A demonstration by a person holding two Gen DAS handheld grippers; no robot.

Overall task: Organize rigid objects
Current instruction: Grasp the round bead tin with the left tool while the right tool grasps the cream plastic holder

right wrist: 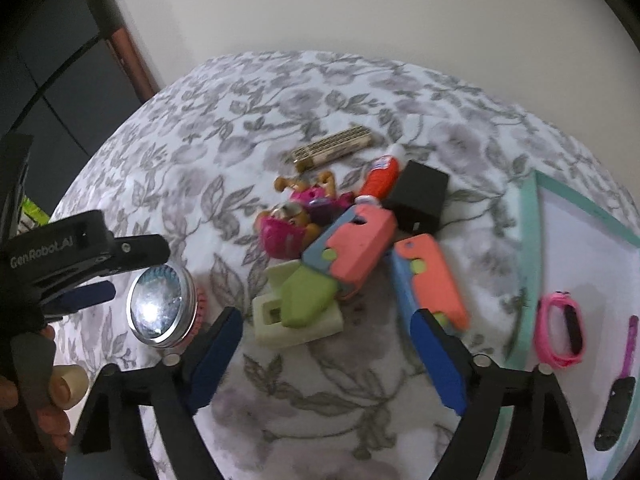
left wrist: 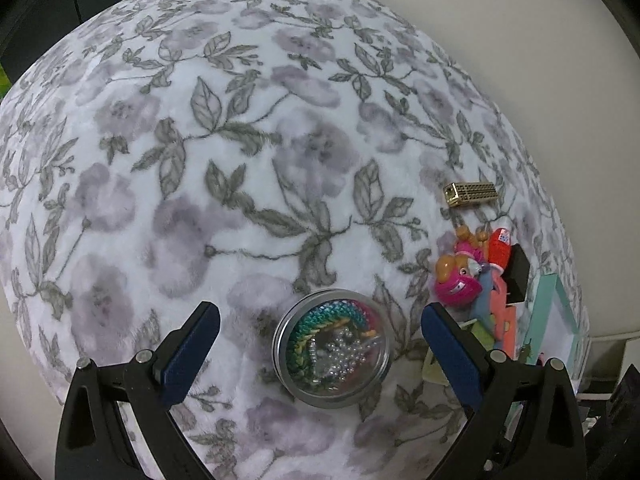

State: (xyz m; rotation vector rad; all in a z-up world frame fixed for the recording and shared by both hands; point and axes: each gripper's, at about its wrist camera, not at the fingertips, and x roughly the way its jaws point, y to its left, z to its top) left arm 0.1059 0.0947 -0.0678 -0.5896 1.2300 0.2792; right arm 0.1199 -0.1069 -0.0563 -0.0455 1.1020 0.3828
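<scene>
left gripper (left wrist: 320, 344): yours, low centre of the left wrist view, jaws spread wide, nothing gripped; the round tin sits between the pads but neither pad touches it.
right gripper (right wrist: 326, 344): low centre of the right wrist view, jaws apart, released, holding nothing; the pale green block lies just ahead between the tips.
round tin (left wrist: 331, 347): clear lid, beads and braided cord inside, resting on the floral blanket (left wrist: 240, 160), low centre of the left view; in the right view it is at the left edge beside your other gripper.
pale green block (right wrist: 298, 312): centre of the right view, nearest piece of the pile, a green wedge lying on it.
pile: coral-and-blue blocks (right wrist: 352, 248), pink toy figure (right wrist: 288, 228), black box (right wrist: 418, 196), orange tube (right wrist: 380, 178), all touching or overlapping, middle of the right view.
gold bar (right wrist: 334, 148): lies alone just beyond the pile, upper centre.
tray (right wrist: 528, 240): mint rim, right edge of the right view; pink band (right wrist: 558, 334) and a purple-handled tool (right wrist: 624, 384) already lie in it.
done: as far as I can judge, only those two pieces are sorted into the tray.
left: the tin, the gold bar and the whole pile are not yet in it; you look early in the job.
next, judged: close on the tin or the green block, whichever you go for first.
</scene>
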